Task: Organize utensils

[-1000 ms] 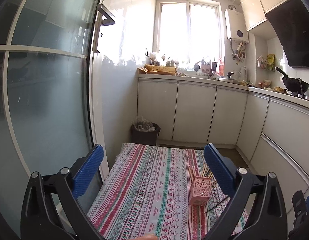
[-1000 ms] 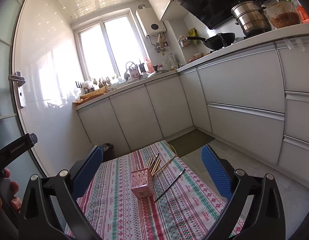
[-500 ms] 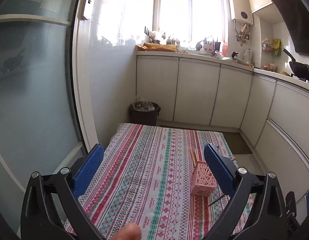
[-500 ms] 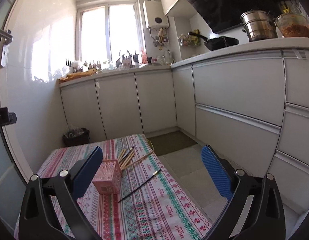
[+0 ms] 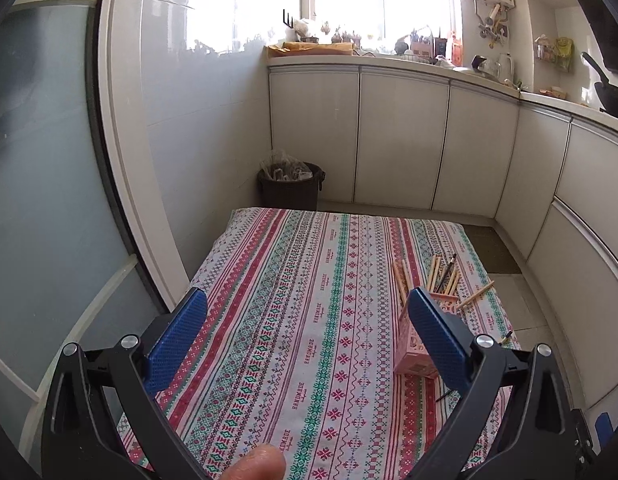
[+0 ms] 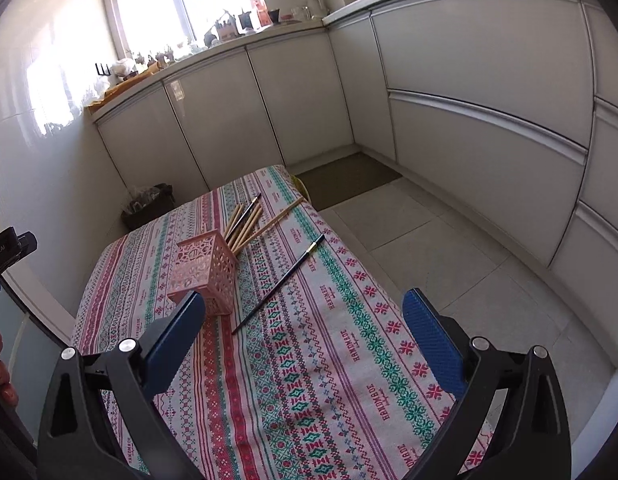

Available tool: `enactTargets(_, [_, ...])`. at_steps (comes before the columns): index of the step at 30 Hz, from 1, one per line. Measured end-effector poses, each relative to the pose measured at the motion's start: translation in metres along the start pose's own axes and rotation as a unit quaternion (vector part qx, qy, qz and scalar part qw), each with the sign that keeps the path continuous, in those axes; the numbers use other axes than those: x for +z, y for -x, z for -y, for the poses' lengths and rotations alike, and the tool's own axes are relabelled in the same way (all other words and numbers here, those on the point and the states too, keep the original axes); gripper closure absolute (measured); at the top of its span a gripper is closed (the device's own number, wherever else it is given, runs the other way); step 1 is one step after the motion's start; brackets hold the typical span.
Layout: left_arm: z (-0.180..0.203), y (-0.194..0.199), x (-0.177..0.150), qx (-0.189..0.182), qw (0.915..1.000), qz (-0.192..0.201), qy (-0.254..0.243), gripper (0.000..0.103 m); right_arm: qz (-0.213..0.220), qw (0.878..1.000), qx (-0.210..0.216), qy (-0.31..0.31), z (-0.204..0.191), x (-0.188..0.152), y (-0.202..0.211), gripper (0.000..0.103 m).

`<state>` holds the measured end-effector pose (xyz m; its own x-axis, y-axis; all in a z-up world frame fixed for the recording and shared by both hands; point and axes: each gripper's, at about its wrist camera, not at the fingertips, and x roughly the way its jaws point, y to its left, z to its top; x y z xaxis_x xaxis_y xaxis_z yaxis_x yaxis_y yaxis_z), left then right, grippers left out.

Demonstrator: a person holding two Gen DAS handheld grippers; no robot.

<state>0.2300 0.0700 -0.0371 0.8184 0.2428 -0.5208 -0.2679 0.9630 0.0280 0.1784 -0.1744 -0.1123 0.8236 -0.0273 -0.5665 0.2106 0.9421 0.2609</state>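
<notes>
Several wooden chopsticks (image 5: 443, 276) already lean in the pink holder (image 5: 419, 344) in the left wrist view, left gripper (image 5: 307, 336) fingers spread and empty; right wrist view shows the right gripper (image 6: 305, 334) likewise spread above the tabletop (image 6: 329, 360), one dark brush (image 6: 279, 282) and one loose chopstick (image 6: 279, 216) not yet stowed.

Pink lattice holder (image 6: 203, 276), square-sided, stands upright on the striped cloth. A bundle of pale wooden chopsticks (image 6: 245, 226), with one dark brush among them, leans out of its open top, tilted away. One further wooden chopstick (image 6: 279, 216) and one dark, gold-banded brush (image 6: 279, 282) lie flat just beside it
</notes>
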Motion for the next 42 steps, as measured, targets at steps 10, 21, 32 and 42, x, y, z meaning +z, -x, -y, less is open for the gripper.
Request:
enactTargets(10, [-0.010, -0.025, -0.009, 0.030, 0.9991, -0.030, -0.006, 0.007, -0.052, 0.998, -0.006, -0.024, 0.007, -0.007, -0.019, 0.007])
enactTargets(21, [-0.021, -0.026, -0.010, 0.023, 0.9990, -0.038, 0.009, 0.007, -0.060, 0.998, -0.005, -0.023, 0.004, -0.009, -0.023, 0.007])
enactTargets(32, [-0.024, -0.021, -0.008, 0.024, 0.9996, -0.009, 0.008, 0.013, -0.063, 0.998, -0.006, -0.024, 0.003, -0.009, -0.024, 0.007])
enactTargets(42, [-0.025, -0.016, -0.003, 0.019, 0.9996, -0.008, 0.017, 0.007, -0.061, 0.998, -0.011, -0.025, 0.005, -0.009, -0.025, 0.007])
